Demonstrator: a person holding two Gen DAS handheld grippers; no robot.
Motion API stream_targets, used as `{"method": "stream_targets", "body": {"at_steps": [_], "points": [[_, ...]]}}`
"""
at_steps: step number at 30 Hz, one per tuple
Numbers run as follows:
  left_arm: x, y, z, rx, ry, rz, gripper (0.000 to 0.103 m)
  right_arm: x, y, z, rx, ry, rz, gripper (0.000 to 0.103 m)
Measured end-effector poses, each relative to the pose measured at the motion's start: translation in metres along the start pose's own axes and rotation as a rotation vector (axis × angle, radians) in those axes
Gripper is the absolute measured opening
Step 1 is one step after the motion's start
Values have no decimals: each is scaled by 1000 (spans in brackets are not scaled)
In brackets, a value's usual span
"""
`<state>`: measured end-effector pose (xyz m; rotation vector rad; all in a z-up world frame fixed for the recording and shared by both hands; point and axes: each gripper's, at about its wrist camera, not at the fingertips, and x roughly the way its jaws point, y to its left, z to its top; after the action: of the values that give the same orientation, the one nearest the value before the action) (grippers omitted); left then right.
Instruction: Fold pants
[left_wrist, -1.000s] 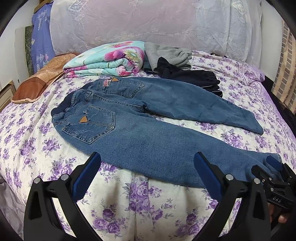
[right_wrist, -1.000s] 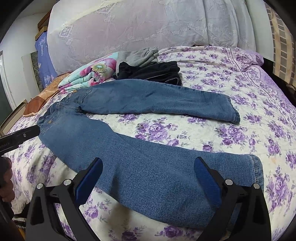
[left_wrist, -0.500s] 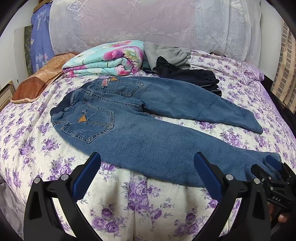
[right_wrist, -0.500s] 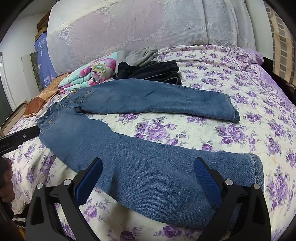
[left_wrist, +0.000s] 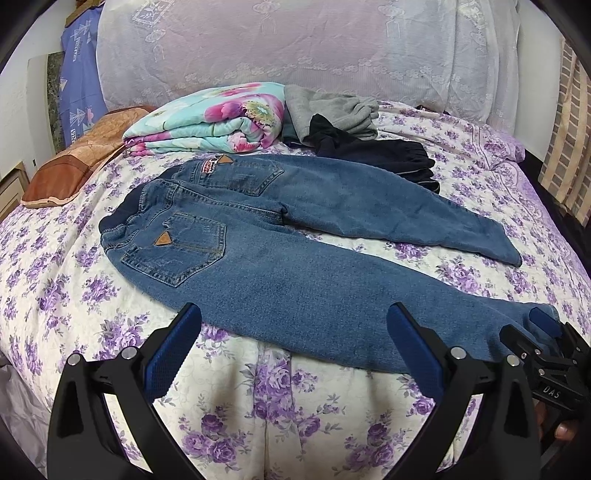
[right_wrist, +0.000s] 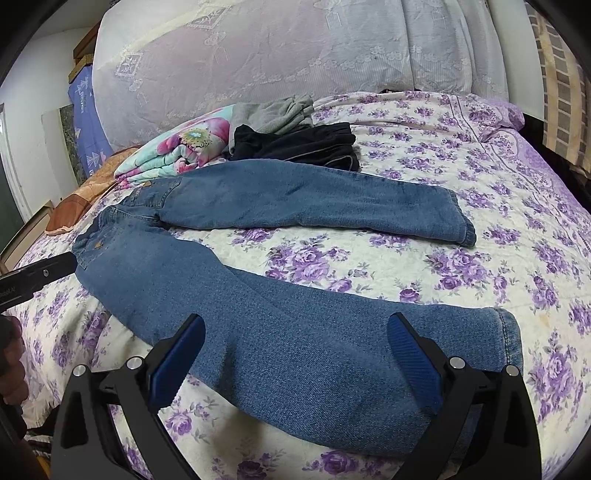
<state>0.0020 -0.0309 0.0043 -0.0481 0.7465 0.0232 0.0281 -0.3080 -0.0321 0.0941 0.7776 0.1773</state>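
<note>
Blue jeans (left_wrist: 295, 266) lie flat on the bed, back pockets up, waist at the left, both legs spread apart toward the right. They also show in the right wrist view (right_wrist: 295, 332). My left gripper (left_wrist: 293, 332) is open and empty, just short of the near leg's thigh. My right gripper (right_wrist: 295, 339) is open and empty over the lower part of the near leg, close to its cuff (right_wrist: 511, 339). The right gripper also shows at the left wrist view's right edge (left_wrist: 546, 350), by the cuff.
The bed has a purple floral cover (left_wrist: 55, 280). A folded floral blanket (left_wrist: 210, 118), grey clothing (left_wrist: 328, 110) and dark clothing (left_wrist: 373, 151) lie behind the jeans. A brown cushion (left_wrist: 66, 166) is at the far left. A lace-covered headboard (left_wrist: 295, 48) stands behind.
Both grippers have drifted slightly; the jeans appear a touch lower in the right wrist view. Both stay open and the jeans have not moved.
</note>
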Motion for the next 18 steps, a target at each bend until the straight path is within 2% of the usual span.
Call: {"method": "stream_targets", "body": {"at_steps": [18], "points": [[-3,0,0,3,6,-1,98,1,5,0,-7,16,6,99]]}}
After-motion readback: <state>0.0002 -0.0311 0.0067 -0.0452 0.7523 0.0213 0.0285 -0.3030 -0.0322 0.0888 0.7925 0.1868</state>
